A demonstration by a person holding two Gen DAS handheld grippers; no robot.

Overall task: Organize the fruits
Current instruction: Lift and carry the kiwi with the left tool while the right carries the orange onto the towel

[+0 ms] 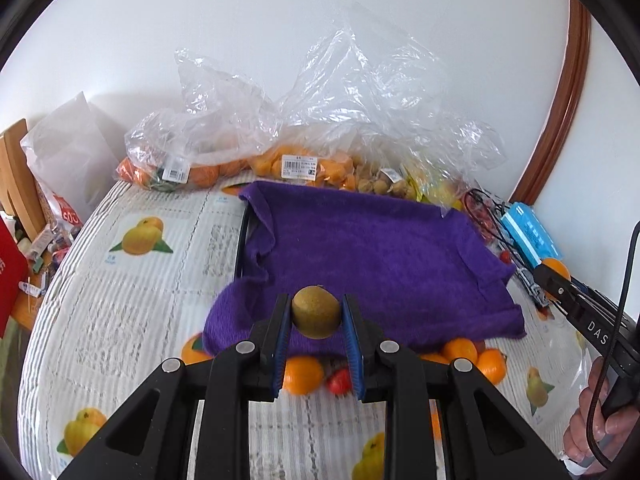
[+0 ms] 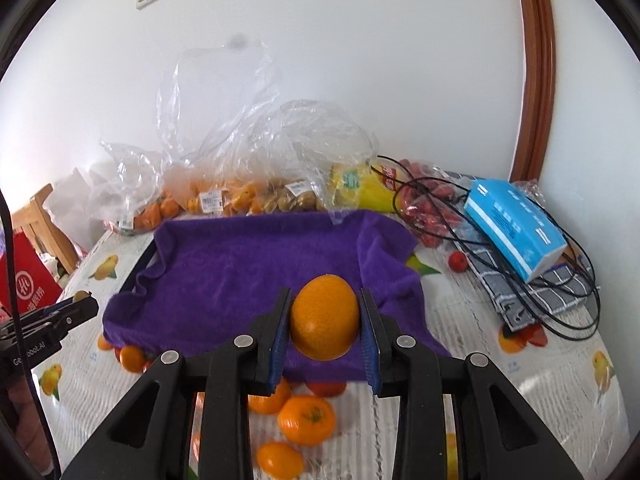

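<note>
My left gripper [image 1: 316,316] is shut on a brown-green kiwi [image 1: 316,312] and holds it above the near edge of a purple towel [image 1: 372,248] that lines a tray. My right gripper [image 2: 325,322] is shut on an orange [image 2: 325,322] above the near edge of the same purple towel [image 2: 248,264]. The right gripper also shows at the right of the left wrist view [image 1: 554,274], the left gripper at the left of the right wrist view [image 2: 82,306]. Loose oranges [image 2: 307,420] and a red fruit [image 1: 339,380] lie on the table in front of the towel.
Clear plastic bags of oranges [image 1: 208,168] and small brown fruits [image 2: 292,198] line the wall behind the towel. A blue tissue box [image 2: 516,224], black cables [image 2: 552,280], a checked cloth [image 2: 532,292] and a bag of red fruits [image 2: 428,208] sit at the right. A red bag [image 2: 28,280] stands left.
</note>
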